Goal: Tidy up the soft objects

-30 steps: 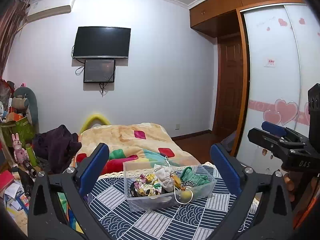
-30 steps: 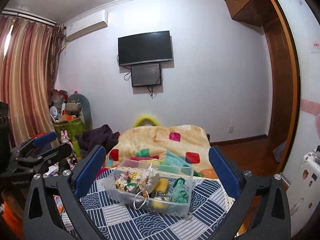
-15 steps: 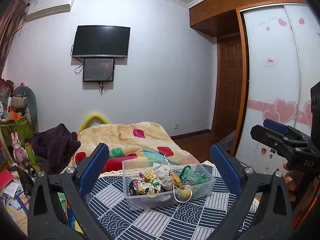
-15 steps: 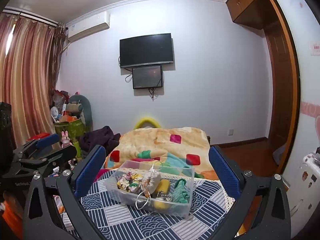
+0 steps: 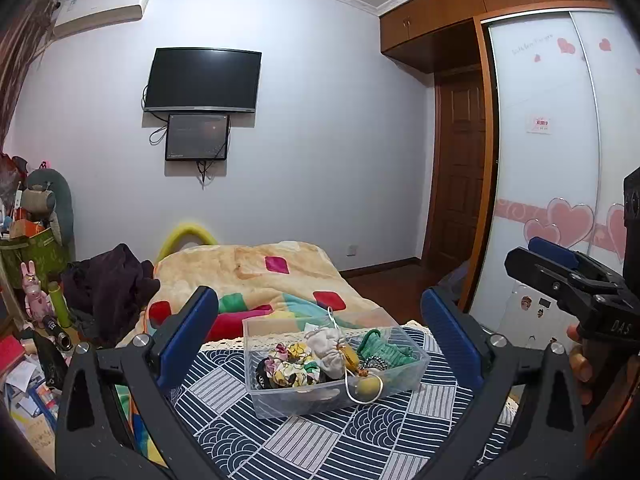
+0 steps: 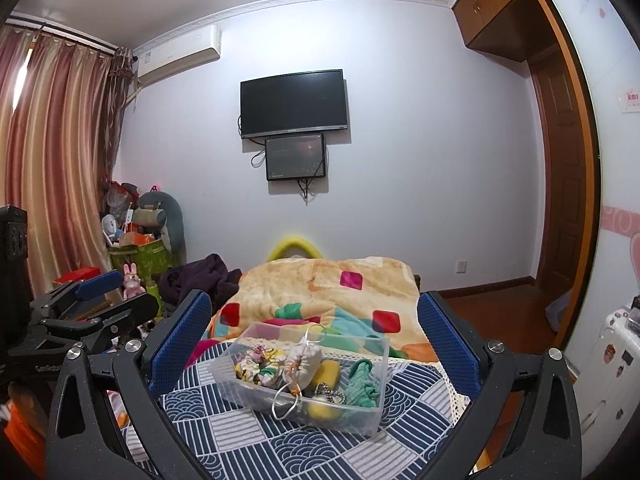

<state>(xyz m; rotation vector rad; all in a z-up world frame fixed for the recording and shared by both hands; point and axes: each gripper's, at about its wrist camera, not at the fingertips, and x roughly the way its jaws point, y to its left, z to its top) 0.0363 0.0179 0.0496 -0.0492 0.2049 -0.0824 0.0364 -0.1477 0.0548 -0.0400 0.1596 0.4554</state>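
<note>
A clear plastic box [image 5: 336, 364] is seen on a blue and white patterned cloth [image 5: 280, 436], and everything else can be placed from this box. Inside the box, a flowery scrunchie [image 5: 294, 366] is found at its left end, a white drawstring pouch [image 5: 330, 346] in its middle, a yellow ball [image 5: 368, 386] by its front wall, and a green knitted thing [image 5: 384, 350] at its right end. The same box [image 6: 304, 376] is seen from the other side, with the pouch [image 6: 304, 362] and the green thing [image 6: 362, 384] inside. The left gripper [image 5: 320, 332] is held in front of the box with its blue pads [image 5: 188, 334] spread wide, and nothing is held by it. The right gripper [image 6: 312, 338] is also held in front of the box, spread wide and holding nothing. Behind the box, a bed with a colorful blanket [image 5: 264, 276] is seen. High above the box, a black TV [image 5: 202, 80] is hung on the wall.
</note>
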